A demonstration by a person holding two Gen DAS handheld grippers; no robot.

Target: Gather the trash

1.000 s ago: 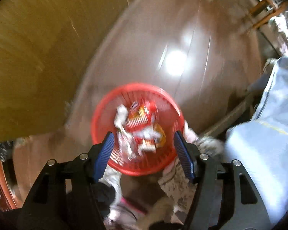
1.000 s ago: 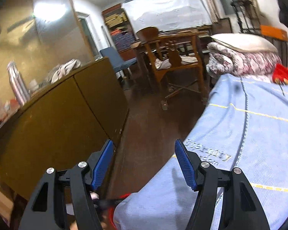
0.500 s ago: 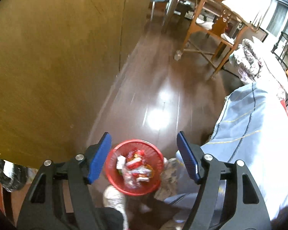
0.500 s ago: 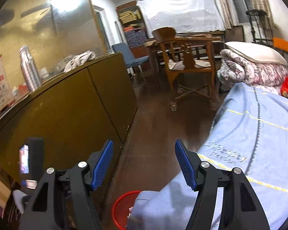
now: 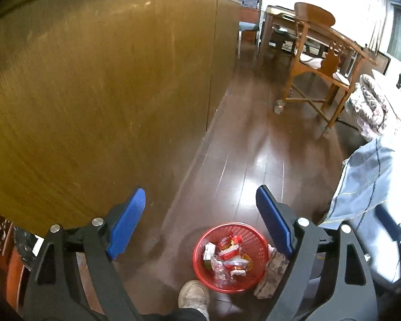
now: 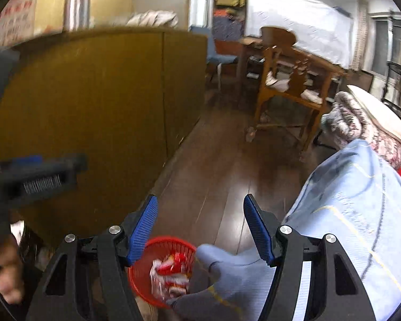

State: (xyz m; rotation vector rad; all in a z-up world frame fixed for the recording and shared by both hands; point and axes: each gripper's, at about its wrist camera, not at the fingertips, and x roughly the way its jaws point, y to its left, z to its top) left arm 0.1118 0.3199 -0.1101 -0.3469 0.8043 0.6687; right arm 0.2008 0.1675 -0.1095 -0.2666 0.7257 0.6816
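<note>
Red plastic mesh, the round trash basket [image 5: 231, 256] stands on the dark brown wooden floor [image 5: 243, 165], close to the foot of a tall yellow-brown cabinet [image 5: 99, 88]. Crumpled wrappers [image 5: 228, 256] fill it, red, white and clear; printing shows on them but is too small to read.

Just beside the basket, a pale shoe [image 5: 193, 295] of the person rests on the floor. On the basket's other side, a light blue quilt [image 6: 355, 200] with thin yellow lines hangs over the edge of a bed, one fold lying over the basket's rim in the right wrist view.

Left gripper [image 5: 200, 214] hangs above the floor with its blue pads wide apart; its jaws have just been opening, and nothing is between them. Right gripper [image 6: 200, 227] also stands open, holding nothing, with the basket below it.

At the left edge of the right wrist view, a hand [image 6: 6, 275] grips the blurred body of the other tool.

Further off stand a wooden armchair [image 5: 318, 61] and a folded floral blanket [image 6: 361, 125]. A poster [image 6: 13, 18] with red characters is too blurred to read.
</note>
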